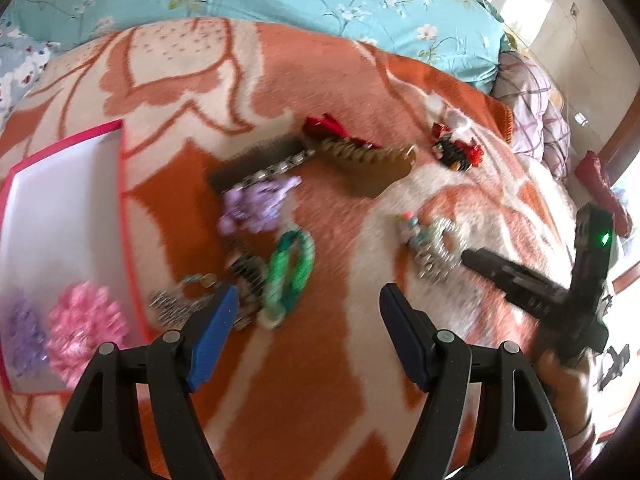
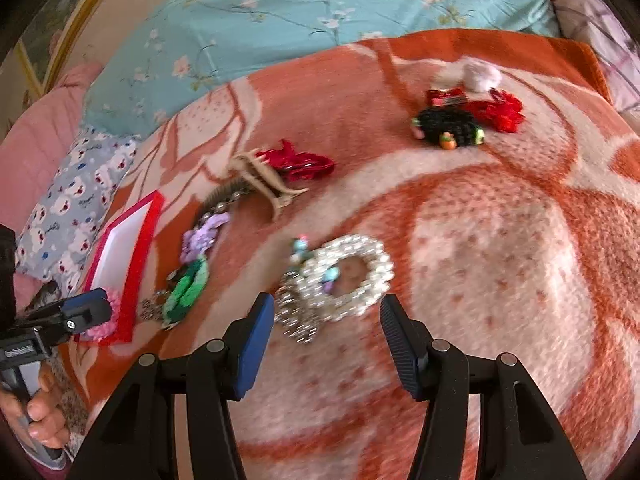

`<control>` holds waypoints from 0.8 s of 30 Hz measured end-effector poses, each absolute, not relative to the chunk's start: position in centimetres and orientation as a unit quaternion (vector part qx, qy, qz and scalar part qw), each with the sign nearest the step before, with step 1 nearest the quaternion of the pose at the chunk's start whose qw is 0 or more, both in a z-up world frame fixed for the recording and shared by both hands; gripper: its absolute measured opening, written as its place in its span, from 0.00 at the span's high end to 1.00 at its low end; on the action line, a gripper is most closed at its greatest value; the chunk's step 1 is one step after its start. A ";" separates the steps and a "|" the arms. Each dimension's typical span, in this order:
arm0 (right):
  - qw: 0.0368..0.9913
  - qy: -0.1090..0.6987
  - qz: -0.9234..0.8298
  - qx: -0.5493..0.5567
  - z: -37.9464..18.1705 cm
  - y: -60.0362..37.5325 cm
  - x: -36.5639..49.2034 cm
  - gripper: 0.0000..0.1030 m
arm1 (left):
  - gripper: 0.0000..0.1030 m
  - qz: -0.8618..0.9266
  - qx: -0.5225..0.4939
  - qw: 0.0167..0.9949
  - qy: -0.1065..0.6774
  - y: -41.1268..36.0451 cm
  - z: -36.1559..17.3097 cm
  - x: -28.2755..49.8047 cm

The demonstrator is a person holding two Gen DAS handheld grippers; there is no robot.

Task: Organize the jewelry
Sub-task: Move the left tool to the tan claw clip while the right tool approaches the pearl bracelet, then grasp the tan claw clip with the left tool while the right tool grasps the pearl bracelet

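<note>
Left wrist view: the left gripper (image 1: pixel 308 332) hangs wide and empty above the orange patterned blanket (image 1: pixel 320 400), a green braided bracelet (image 1: pixel 290 272) just beyond, a pink-rimmed white tray (image 1: pixel 60 208) far left.

Right wrist view: the right gripper (image 2: pixel 326 344), half-spread and empty, faces a pearl beaded bracelet (image 2: pixel 352 276), probably next for the tray

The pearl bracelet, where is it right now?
In the right wrist view the pearl bracelet lies on the orange blanket, just ahead of the open right tool, right of the green scrunchie.

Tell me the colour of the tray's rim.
The tray's rim is bright pink-red around a white inside, clearest in the left wrist view.
</note>
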State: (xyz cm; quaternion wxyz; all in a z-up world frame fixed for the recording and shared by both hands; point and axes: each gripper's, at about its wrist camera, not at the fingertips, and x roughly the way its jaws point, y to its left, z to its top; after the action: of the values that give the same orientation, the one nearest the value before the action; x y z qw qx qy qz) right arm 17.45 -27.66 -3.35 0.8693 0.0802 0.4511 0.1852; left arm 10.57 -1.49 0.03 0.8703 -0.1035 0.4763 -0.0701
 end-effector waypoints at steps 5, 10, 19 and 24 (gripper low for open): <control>0.863 0.465 0.179 0.084 -4.7 -28.2 18.8 0.46 | 0.24 -0.086 -0.119 0.868 0.475 -3.7 0.3 13.9; 0.861 0.464 0.191 0.079 -5.3 -27.5 19.7 0.56 | 0.19 -0.090 -0.135 0.863 0.478 -5.6 0.1 17.9; 0.858 0.457 0.204 0.117 -4.5 -29.5 18.9 0.89 | 0.19 -0.054 -0.157 0.840 0.516 -7.9 -2.9 23.4; 0.861 0.443 0.214 0.129 -3.2 -30.2 18.0 0.89 | 0.28 -0.030 -0.162 0.833 0.528 -7.6 -4.8 25.0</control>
State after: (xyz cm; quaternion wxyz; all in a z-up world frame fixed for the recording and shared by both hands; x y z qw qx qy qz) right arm 18.03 -30.17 -3.23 0.8611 0.1291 0.4426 0.2143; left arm 24.98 -7.63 -4.78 0.8329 -0.1624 0.5282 -0.0304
